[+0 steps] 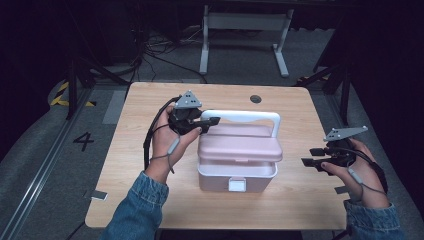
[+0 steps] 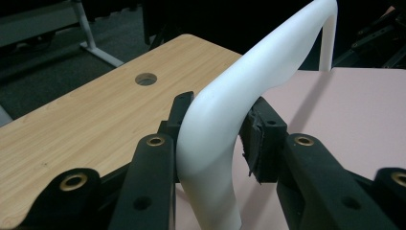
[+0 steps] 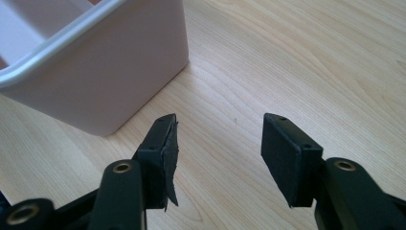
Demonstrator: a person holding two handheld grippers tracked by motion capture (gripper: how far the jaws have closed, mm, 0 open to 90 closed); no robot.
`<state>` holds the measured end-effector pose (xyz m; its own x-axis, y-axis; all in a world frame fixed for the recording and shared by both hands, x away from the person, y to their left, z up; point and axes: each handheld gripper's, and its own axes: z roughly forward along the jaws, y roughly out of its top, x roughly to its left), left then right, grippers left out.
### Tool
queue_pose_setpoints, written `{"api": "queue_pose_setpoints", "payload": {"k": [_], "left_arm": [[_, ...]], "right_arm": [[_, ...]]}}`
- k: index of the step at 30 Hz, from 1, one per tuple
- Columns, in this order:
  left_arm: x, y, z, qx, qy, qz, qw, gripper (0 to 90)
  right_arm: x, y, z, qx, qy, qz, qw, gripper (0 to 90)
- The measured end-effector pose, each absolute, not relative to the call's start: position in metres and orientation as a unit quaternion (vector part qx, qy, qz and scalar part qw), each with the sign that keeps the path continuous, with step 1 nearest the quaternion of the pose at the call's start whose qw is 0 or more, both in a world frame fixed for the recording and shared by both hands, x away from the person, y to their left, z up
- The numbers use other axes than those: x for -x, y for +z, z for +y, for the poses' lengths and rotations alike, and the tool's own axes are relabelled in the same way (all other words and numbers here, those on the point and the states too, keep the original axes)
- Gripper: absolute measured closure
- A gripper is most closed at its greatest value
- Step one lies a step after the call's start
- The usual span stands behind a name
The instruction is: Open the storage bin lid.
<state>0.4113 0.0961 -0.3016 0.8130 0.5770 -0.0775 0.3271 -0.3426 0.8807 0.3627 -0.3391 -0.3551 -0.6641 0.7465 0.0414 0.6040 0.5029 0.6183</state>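
Clamping the white handle (image 2: 249,81) of the pink box (image 1: 237,155) mid-desk (image 1: 150,105), the left tool (image 1: 202,122) grips tight while the right tool (image 3: 218,143) hangs wide open beside it.

Box (image 1: 237,170) sits on the table (image 1: 125,165), about mid-table, a little toward your side. Lid (image 1: 240,141) is raised, tipped back behind the base. Handle (image 1: 245,116) runs along the lid's far edge, left to right. Your left gripper (image 1: 212,121) is at the handle's left corner; in the left gripper view the handle (image 2: 210,143) passes between the jaws, one on each side of it. Table hole (image 1: 255,99) lies behind the box, near the far edge. Your right gripper (image 1: 312,156) hangs right of the box, apart from it, over the table's right edge; in its own view the box corner (image 3: 110,81) lies ahead-left, bare table (image 3: 297,62) between the jaws.
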Motion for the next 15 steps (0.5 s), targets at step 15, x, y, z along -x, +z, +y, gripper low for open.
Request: {"api": "queue_pose_setpoints", "payload": {"k": [15], "left_arm": [[-0.440,-0.296,0.099,-0.802,0.097,0.295,0.511,70.1]], "right_arm": [[-0.352,-0.350,-0.345,-0.395,0.344,0.840,0.141,51.0]]}}
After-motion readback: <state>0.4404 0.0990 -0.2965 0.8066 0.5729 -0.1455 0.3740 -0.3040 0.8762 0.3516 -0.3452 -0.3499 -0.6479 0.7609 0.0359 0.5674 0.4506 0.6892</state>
